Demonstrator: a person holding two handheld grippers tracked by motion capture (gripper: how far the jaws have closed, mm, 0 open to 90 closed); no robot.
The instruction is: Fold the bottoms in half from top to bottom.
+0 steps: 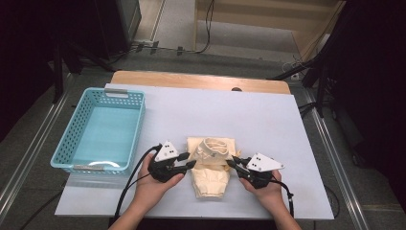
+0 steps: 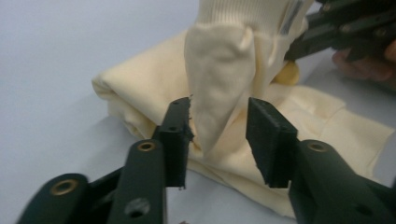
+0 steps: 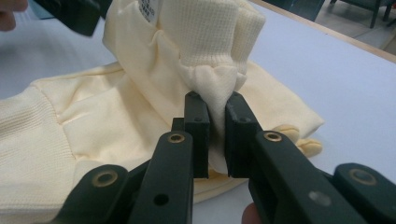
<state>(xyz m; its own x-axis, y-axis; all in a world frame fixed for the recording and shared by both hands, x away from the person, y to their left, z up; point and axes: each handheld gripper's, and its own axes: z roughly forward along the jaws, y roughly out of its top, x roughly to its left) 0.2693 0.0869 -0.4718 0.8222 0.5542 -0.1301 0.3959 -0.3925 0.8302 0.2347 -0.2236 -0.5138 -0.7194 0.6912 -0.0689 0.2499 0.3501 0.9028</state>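
Cream folded garment (image 1: 211,165) lies on the table (image 1: 268,120) btwn the two grippers, ribbed collar part raised above the fold. Right gripper (image 3: 216,135): jaws nearly closed, pinching a thin fold of fabric just below the ribbed band. Left gripper (image 2: 218,140): jaws spread, a hanging flap of cloth sits btwn them, not clamped yet; cloth looks to touch the left-hand pad, w/ a gap to the other. Blue basket (image 1: 100,132) sits well off to the left gripper's outer side, empty as far as I can see.

Risks, my guess: right pinch is shallow, so a pull could slip it off. If the left closes on only the flap tip, lifting would prob unroll the fold.
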